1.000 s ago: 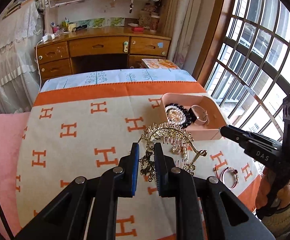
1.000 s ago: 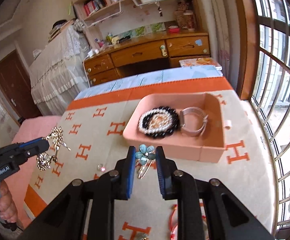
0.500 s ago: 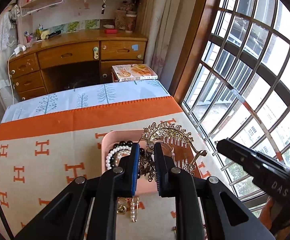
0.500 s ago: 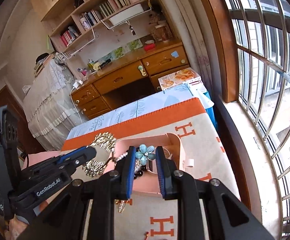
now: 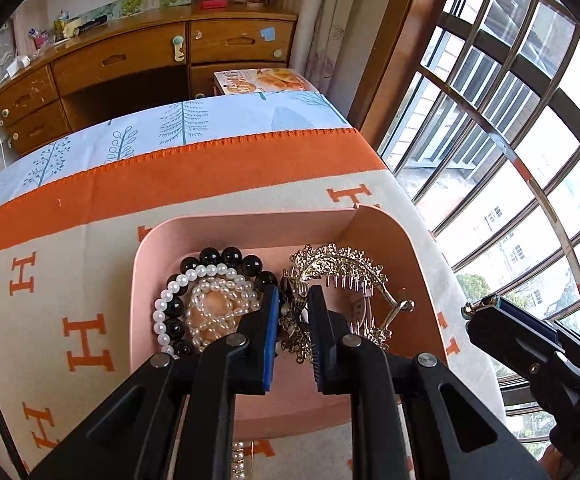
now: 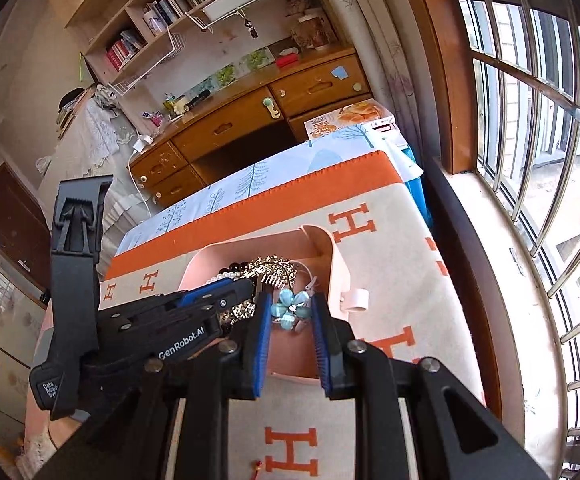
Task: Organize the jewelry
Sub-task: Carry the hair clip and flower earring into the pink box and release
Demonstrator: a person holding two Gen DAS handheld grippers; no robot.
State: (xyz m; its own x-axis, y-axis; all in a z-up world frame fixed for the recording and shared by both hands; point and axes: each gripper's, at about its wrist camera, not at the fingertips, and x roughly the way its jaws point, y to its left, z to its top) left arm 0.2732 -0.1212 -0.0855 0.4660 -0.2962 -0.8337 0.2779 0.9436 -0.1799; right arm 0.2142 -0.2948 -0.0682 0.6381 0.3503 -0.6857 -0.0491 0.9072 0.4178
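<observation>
A pink tray (image 5: 422, 264) sits on the orange-and-cream blanket near the window. In it lie a black bead bracelet (image 5: 225, 258) and white pearl strands (image 5: 213, 308). My left gripper (image 5: 293, 300) is shut on a gold hair comb (image 5: 342, 272) and holds it low inside the tray's right half. My right gripper (image 6: 290, 308) is shut on a blue flower hair clip (image 6: 290, 310) just over the tray (image 6: 340, 268). The left gripper (image 6: 225, 292) with the comb (image 6: 273, 268) shows in the right wrist view. The right gripper's tip (image 5: 486, 308) shows at the right of the left wrist view.
A pearl strand (image 5: 238, 460) lies on the blanket (image 5: 89, 264) in front of the tray. A red item (image 6: 258, 465) lies on the blanket near me. The barred window (image 5: 510, 140) is close on the right. A wooden desk (image 5: 137, 60) stands beyond the bed.
Both grippers moved forward and down over the pink tray. The gold comb now hangs inside the tray, and the blue flower clip is over its near wall.
</observation>
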